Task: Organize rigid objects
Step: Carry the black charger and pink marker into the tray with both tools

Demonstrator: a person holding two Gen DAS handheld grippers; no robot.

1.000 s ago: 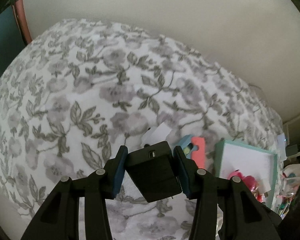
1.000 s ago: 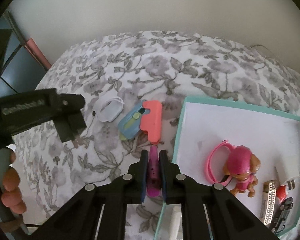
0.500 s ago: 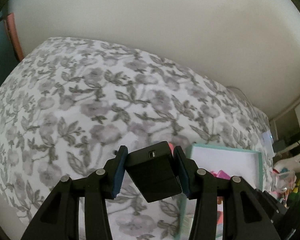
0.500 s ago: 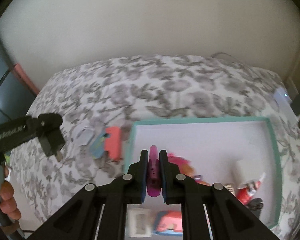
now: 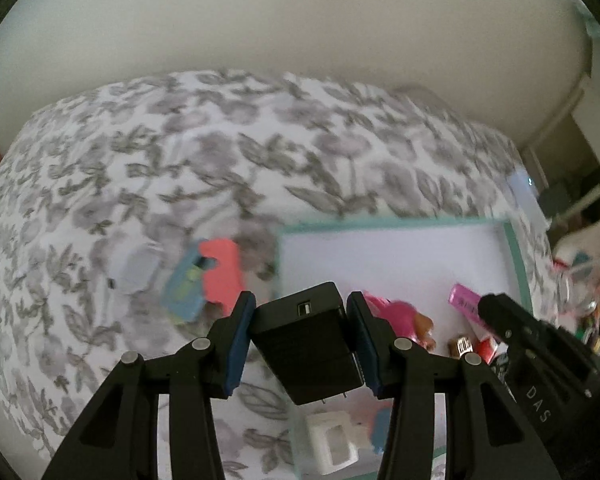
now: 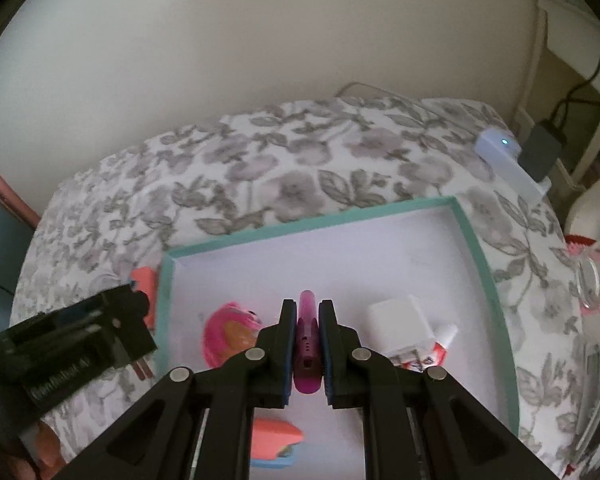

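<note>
The slim purple object (image 6: 307,344) sits clamped between the pads of the right gripper (image 6: 307,350), whose jaws are pressed nearly together on it; its long axis runs along the fingers, tip pointing toward the far edge of the teal-rimmed tray (image 6: 474,248); below it lies the tray's bare white floor, between the pink toy (image 6: 228,334) near the left edge and the white block (image 6: 398,326); so the drop looks to be straight down; the gripper is pitched steeply downward. The left gripper (image 5: 300,344), half open, grips a black charger (image 5: 306,342), prongs down, over the tray's near-left corner, beside the coral case (image 5: 222,274) on the floral bedspread (image 5: 180,168).
</note>
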